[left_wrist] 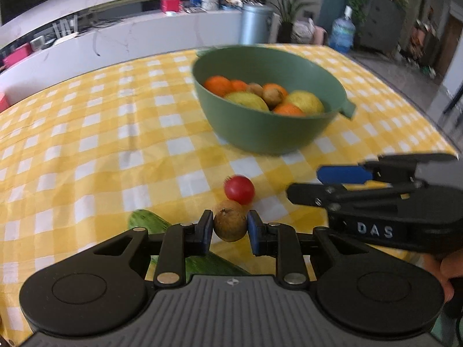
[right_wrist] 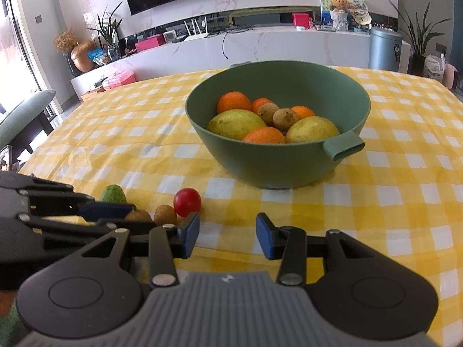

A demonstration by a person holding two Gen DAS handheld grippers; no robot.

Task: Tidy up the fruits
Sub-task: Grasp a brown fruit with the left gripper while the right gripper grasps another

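My left gripper [left_wrist: 230,228] is shut on a small brown kiwi [left_wrist: 230,225], held just above the checked cloth. A second brown kiwi [right_wrist: 165,215] lies right behind it, next to a red tomato [left_wrist: 239,189]. A green cucumber [left_wrist: 150,221] lies under the left finger. The green bowl [left_wrist: 260,133] stands farther back, holding oranges, yellow-green pears and kiwis. My right gripper [right_wrist: 228,237] is open with only cloth between its pads, to the right of the tomato [right_wrist: 187,202]. In the right wrist view the left gripper [right_wrist: 136,217] comes in from the left.
The yellow-and-white checked tablecloth [right_wrist: 115,133] covers the whole table. The bowl's spout [right_wrist: 344,146] juts toward the near right. The table's right edge [left_wrist: 428,115] drops to the floor. A green chair [right_wrist: 23,110] stands at the far left.
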